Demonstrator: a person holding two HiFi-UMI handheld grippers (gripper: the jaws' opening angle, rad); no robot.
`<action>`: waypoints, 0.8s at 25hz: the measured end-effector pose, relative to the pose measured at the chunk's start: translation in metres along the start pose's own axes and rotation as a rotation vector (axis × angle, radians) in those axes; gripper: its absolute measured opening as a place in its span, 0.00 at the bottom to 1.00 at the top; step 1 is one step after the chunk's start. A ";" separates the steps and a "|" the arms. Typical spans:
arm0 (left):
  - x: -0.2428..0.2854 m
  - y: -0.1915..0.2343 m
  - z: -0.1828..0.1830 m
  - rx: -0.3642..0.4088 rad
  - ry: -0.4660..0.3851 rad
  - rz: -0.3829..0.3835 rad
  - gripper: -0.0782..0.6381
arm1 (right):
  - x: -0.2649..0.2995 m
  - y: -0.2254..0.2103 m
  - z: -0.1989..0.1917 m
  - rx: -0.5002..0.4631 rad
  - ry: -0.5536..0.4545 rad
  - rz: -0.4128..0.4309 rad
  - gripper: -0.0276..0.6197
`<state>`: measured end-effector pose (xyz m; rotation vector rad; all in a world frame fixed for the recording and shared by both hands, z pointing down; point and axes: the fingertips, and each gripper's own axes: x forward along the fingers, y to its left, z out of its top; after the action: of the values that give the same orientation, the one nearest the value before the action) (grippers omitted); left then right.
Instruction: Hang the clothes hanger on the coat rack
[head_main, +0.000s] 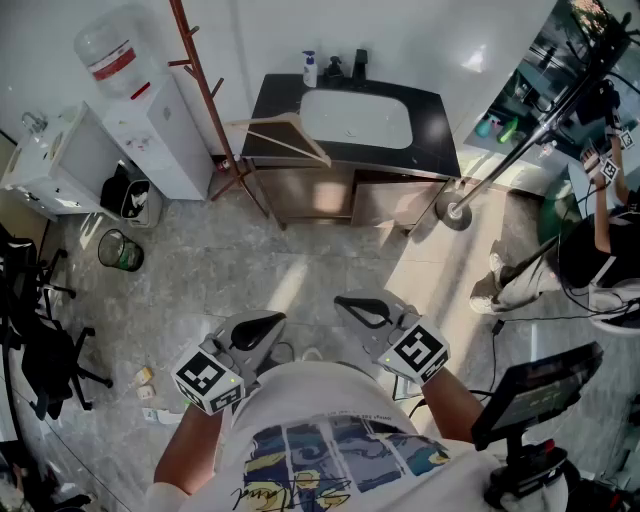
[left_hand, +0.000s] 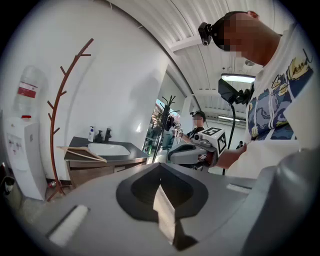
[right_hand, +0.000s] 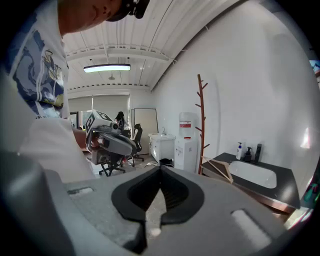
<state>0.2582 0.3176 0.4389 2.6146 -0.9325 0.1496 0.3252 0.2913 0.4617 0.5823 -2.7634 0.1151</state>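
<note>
A wooden clothes hanger (head_main: 287, 139) lies on the left end of the dark sink counter (head_main: 440, 135), partly overhanging its edge. Just left of it stands the reddish-brown coat rack (head_main: 203, 90) with bare pegs. Both grippers are held close to my chest, well short of the counter. My left gripper (head_main: 272, 320) and right gripper (head_main: 346, 302) are shut with nothing in them. The left gripper view shows the hanger (left_hand: 82, 153) and rack (left_hand: 56, 120) far ahead, beyond the shut jaws. In the right gripper view the hanger (right_hand: 218, 169) and rack (right_hand: 201, 125) lie ahead to the right.
A water dispenser (head_main: 150, 120) stands left of the rack, with a mesh bin (head_main: 120, 250) and an office chair (head_main: 40, 350) further left. At the right are a stand on a round base (head_main: 455, 210), another person (head_main: 600, 250) and a monitor (head_main: 540, 392).
</note>
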 end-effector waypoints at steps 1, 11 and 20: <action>-0.003 0.002 -0.003 -0.002 0.000 0.004 0.11 | 0.002 0.002 0.001 0.002 -0.001 0.007 0.04; -0.028 0.021 0.001 -0.033 -0.004 0.073 0.11 | 0.024 0.011 0.010 0.002 0.009 0.073 0.04; -0.025 0.089 0.004 -0.071 -0.006 0.059 0.11 | 0.083 -0.020 0.008 0.027 0.051 0.055 0.04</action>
<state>0.1824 0.2669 0.4564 2.5252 -0.9989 0.1209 0.2591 0.2409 0.4803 0.5038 -2.7326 0.1778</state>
